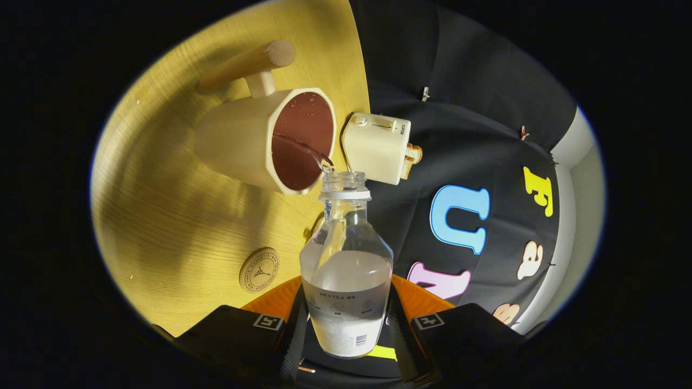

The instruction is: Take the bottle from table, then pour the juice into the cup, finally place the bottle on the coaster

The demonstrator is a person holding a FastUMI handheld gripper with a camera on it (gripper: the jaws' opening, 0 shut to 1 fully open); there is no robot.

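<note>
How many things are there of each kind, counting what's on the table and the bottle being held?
Bottle: 1, clamped between the gripper fingers, tipped and pouring
Cup: 1, beyond the bottle's mouth, with a wooden handle
Coaster: 1, round, on the table beside the bottle
Toaster: 1, cream, next to the cup
Total: 4

We list one cream toaster with a slice of toast showing at its slot, standing at the edge of the yellow wood-grain desk. We add two small clips on the black cloth wall.
</note>
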